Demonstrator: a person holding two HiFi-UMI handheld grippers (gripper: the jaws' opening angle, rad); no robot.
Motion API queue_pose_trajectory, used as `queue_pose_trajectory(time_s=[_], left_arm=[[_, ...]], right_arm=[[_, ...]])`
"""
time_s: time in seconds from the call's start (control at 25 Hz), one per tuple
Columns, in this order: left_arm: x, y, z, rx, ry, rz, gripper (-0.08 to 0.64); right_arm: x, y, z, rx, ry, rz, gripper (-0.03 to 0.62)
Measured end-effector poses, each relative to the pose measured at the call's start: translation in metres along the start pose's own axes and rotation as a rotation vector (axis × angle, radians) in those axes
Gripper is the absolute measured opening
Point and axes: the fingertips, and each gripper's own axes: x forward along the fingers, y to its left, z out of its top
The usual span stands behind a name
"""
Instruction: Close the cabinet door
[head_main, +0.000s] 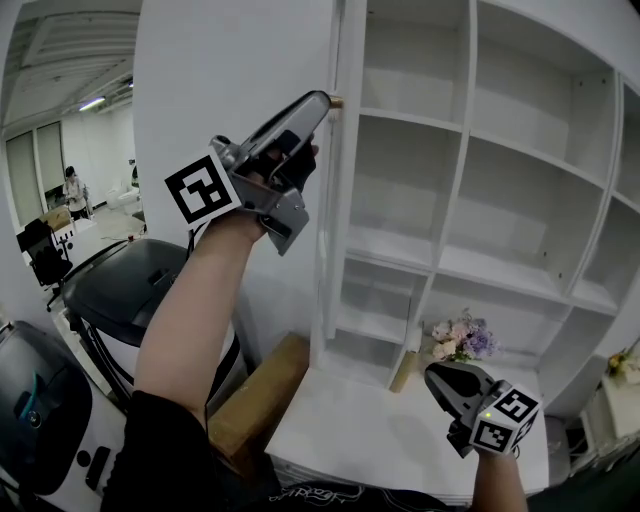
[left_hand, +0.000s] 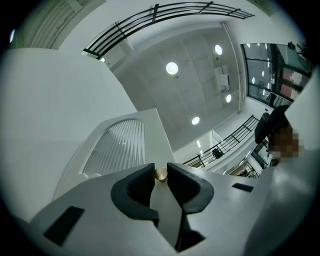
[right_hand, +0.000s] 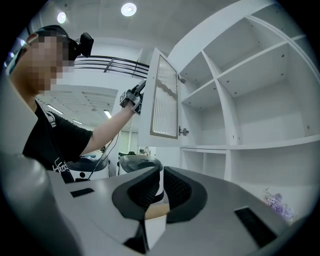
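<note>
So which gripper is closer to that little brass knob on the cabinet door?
Left. The left gripper is closed on the brass knob at the door edge; the right gripper hangs far below it, over the white counter.

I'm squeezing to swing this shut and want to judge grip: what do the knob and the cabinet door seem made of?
Knob: likely metal, brass-coloured, with a soft sheen on its round end face.
Cabinet door: smooth matte white, probably painted or laminated board; the frames can't settle which. Its inset panel is finely ribbed, white, material unclear.
</note>
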Motion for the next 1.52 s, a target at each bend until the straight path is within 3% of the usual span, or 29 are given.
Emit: queue_pose_trajectory(time_s=[0.24, 0.52, 0.72, 1.12, 1.52], left_arm=[[0.03, -0.001, -0.025, 0.153, 0.051, 0.043, 0.094], [0.072, -0.004, -0.063, 0.272, 0.097, 0.047, 0.092], [0.102, 0.004, -0.094, 0.412, 0.164, 0.098, 0.092], [0.141, 0.025, -0.133, 0.548, 0.205, 0.152, 0.093], [0.168, 0.05, -0.163, 0.607, 0.246, 0.194, 0.092]], right_arm=[[-0.013, -0.021, -0.001, -0.019, 0.003, -0.02, 0.054], [-0.025, -0.057, 0.002, -0.021, -0.011, -0.04, 0.054], [-0.028, -0.081, 0.006, -0.023, -0.029, -0.031, 0.054], [-0.037, -0.121, 0.008, -0.028, -0.055, -0.034, 0.054], [-0.049, -0.155, 0.003, -0.024, -0.056, -0.052, 0.054]])
